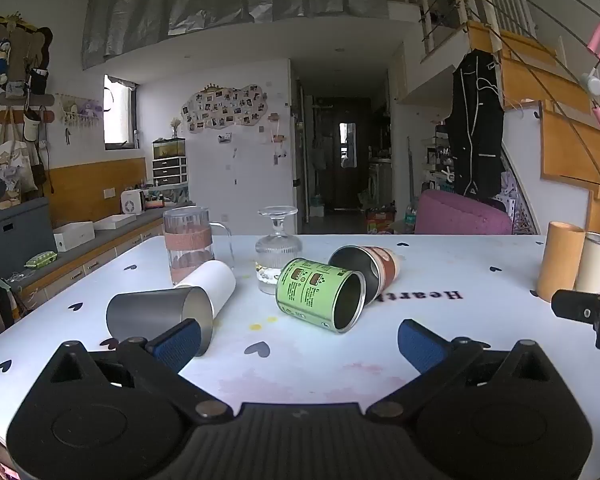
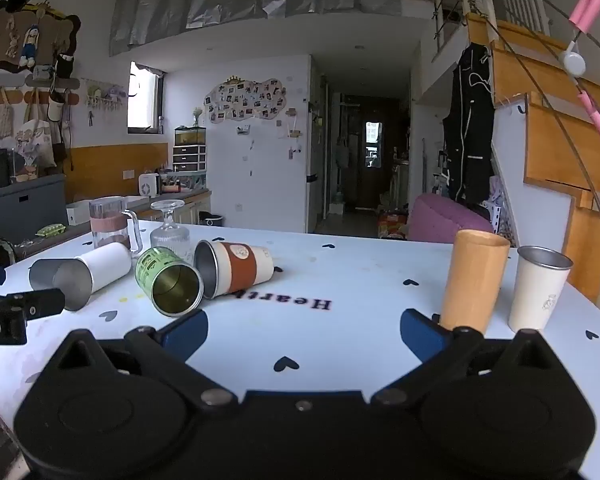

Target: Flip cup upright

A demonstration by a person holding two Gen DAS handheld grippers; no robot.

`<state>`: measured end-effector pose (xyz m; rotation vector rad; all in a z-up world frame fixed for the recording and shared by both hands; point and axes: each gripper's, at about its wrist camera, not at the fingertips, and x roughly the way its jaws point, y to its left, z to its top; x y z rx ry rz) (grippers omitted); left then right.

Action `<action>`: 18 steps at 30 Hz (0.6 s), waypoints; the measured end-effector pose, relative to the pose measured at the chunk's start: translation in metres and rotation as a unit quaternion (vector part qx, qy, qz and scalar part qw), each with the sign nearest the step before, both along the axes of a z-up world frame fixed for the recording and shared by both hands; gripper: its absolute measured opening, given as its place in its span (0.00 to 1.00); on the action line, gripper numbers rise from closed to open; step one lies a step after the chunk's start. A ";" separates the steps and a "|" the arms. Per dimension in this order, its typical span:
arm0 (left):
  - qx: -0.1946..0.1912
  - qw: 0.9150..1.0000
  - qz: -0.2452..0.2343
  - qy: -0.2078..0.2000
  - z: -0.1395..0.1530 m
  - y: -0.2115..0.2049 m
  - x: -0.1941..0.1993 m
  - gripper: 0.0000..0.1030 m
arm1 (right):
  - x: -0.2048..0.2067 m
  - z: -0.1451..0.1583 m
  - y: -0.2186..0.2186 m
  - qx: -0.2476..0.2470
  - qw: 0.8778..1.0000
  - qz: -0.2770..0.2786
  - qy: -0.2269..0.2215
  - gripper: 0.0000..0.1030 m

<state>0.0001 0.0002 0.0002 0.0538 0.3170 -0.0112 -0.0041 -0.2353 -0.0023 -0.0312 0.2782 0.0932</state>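
Observation:
Several cups lie on their sides on the white table [image 1: 440,320]: a green tin cup [image 1: 320,294] [image 2: 168,282], a brown-banded steel cup [image 1: 366,270] [image 2: 232,268], a grey steel cup [image 1: 160,316] [image 2: 62,282] and a white cup [image 1: 212,282] [image 2: 106,264] behind it. My left gripper [image 1: 300,346] is open and empty, its left pad just in front of the grey cup's rim. My right gripper [image 2: 304,336] is open and empty, right of the lying cups, with its right pad near an upright orange cup [image 2: 474,280].
A glass mug [image 1: 190,242] [image 2: 112,222] stands upright and a stemmed glass [image 1: 278,248] [image 2: 170,228] stands upside down at the back left. The orange cup [image 1: 560,260] and a cream steel cup [image 2: 540,288] [image 1: 596,262] stand upright at the right. The right gripper's body [image 1: 588,316] shows at the left view's right edge.

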 end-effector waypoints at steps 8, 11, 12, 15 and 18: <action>-0.001 1.000 0.000 -0.001 0.000 0.000 0.000 1.00 | -0.001 0.001 -0.001 -0.001 1.000 -0.001 -0.001 1.00; -0.001 1.000 0.000 -0.001 0.000 0.000 0.000 1.00 | 0.000 -0.001 0.000 -0.003 1.000 0.000 0.003 1.00; -0.001 1.000 0.000 -0.001 0.000 0.000 0.000 1.00 | 0.000 -0.001 0.000 -0.003 1.000 -0.001 0.002 1.00; -0.001 1.000 0.000 -0.001 0.000 0.000 0.000 1.00 | 0.000 -0.001 0.000 -0.002 1.000 -0.001 0.003 1.00; -0.001 1.000 0.000 -0.001 0.000 0.000 0.000 1.00 | 0.000 -0.001 -0.001 -0.003 1.000 0.000 0.003 1.00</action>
